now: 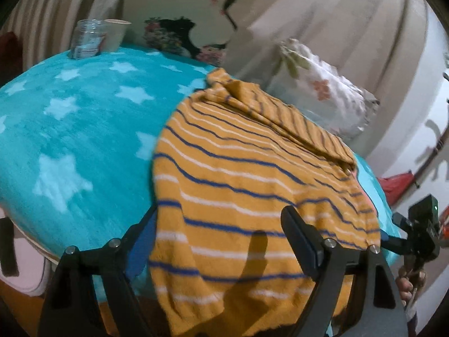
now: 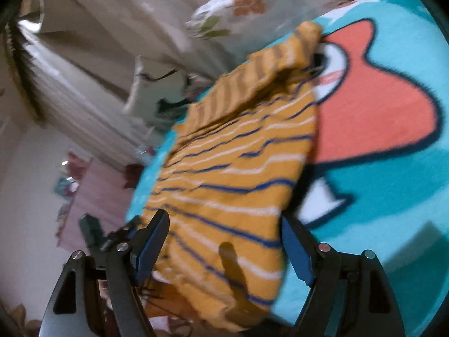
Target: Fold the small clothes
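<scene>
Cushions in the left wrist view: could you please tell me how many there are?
2: a cream cushion with a dark floral print behind the turquoise star blanket, and a white cushion with orange flowers to its right. Others may be hidden.

Open blanket [image 1: 84, 118] lies left of the striped shirt [image 1: 238, 168], unobstructed up to a glass jar [image 1: 87, 39] and paper cup [image 1: 116, 35] at the far left edge. Pillows [image 1: 322, 92] crowd the far edge behind the shirt. On its right, bare blanket is free.
</scene>
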The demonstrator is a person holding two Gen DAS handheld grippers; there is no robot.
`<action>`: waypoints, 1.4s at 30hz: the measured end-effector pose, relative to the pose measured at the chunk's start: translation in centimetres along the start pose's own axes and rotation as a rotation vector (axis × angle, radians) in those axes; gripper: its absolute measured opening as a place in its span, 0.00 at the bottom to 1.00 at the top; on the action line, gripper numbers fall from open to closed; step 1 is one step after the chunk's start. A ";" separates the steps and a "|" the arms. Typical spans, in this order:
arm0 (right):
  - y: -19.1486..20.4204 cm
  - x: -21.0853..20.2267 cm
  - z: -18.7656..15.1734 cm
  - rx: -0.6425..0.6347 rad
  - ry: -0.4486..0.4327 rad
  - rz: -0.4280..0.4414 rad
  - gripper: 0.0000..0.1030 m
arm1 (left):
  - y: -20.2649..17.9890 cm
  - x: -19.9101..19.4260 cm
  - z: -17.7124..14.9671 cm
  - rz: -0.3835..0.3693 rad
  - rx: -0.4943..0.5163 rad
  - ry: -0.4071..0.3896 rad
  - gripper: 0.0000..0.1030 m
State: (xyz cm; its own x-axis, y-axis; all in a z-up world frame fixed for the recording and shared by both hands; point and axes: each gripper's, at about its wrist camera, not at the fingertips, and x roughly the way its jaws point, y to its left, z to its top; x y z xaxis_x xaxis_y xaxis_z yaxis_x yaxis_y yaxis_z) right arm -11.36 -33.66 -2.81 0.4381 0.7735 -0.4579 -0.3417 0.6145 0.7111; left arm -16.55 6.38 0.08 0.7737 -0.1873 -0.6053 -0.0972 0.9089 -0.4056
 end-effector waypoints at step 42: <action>7.2 2.2 12.8 -0.193 -0.074 0.059 0.17 | -5.5 5.6 18.4 -0.090 0.026 -0.034 0.09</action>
State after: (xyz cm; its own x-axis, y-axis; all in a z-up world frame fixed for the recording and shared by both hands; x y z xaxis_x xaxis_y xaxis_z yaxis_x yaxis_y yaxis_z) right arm -2.24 -29.51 8.11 0.4702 0.8000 -0.3726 -0.5186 0.5921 0.6168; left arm -0.18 7.18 11.55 0.7993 -0.2564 -0.5435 -0.0105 0.8983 -0.4393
